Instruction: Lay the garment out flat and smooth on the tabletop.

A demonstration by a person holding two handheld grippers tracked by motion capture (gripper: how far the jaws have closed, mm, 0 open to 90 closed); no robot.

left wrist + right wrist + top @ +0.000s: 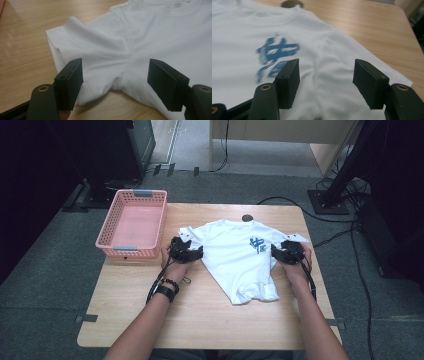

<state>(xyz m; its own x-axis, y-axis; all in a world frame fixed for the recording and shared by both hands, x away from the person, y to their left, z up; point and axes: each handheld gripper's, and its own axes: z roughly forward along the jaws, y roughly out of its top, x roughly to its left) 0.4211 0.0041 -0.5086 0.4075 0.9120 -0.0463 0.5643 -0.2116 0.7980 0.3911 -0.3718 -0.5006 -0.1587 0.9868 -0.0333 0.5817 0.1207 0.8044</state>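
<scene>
White T-shirt (235, 257) lies flat on table (200, 320), collar away from you. Your left gripper (189, 253) at its left armpit, jaws spread, cloth between, unpinched. Your right gripper (283, 252) at right sleeve, jaws spread, gripping nothing.

Your left gripper (196, 254) — jaws standing apart, gripping nothing | your right gripper (276, 251) — jaws likewise spread, nothing pinched | both forearms are reaching forward from the near edge, grippers pointing inward.
</scene>
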